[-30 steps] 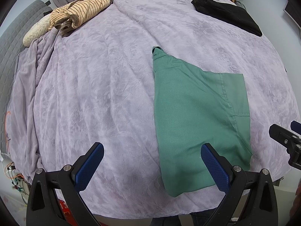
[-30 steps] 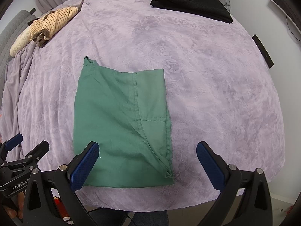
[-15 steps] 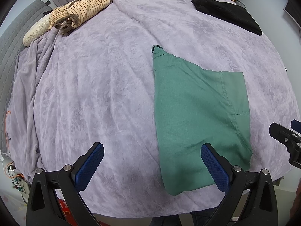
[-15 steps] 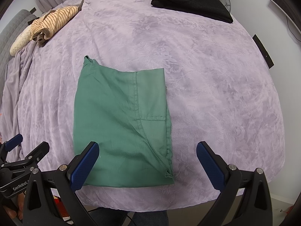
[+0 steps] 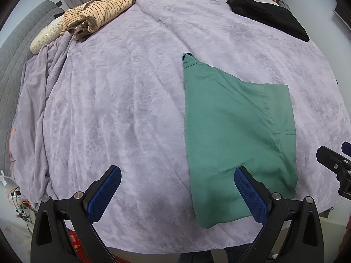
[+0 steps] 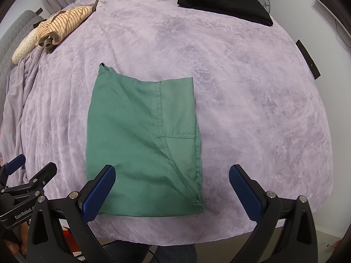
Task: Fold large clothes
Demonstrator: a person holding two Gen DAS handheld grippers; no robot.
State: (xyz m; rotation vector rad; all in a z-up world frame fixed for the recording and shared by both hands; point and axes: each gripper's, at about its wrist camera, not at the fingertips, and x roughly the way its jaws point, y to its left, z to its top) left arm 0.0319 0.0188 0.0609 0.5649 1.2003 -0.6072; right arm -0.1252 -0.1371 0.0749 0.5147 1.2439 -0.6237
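Observation:
A green garment (image 5: 234, 129) lies folded into a rough rectangle on the lilac bedspread (image 5: 122, 100), near the front edge; it also shows in the right wrist view (image 6: 140, 138). My left gripper (image 5: 179, 195) is open and empty, held above the front edge just left of the garment. My right gripper (image 6: 172, 190) is open and empty, above the garment's near right corner. Each gripper shows at the edge of the other's view, the right gripper (image 5: 335, 164) and the left gripper (image 6: 26, 179).
A striped tan garment (image 5: 96, 15) and a cream item (image 5: 46, 37) lie bunched at the far left. A folded black garment (image 5: 267, 15) lies at the far right. A grey quilted headboard (image 5: 13, 50) stands on the left. Wires lie on the floor at lower left.

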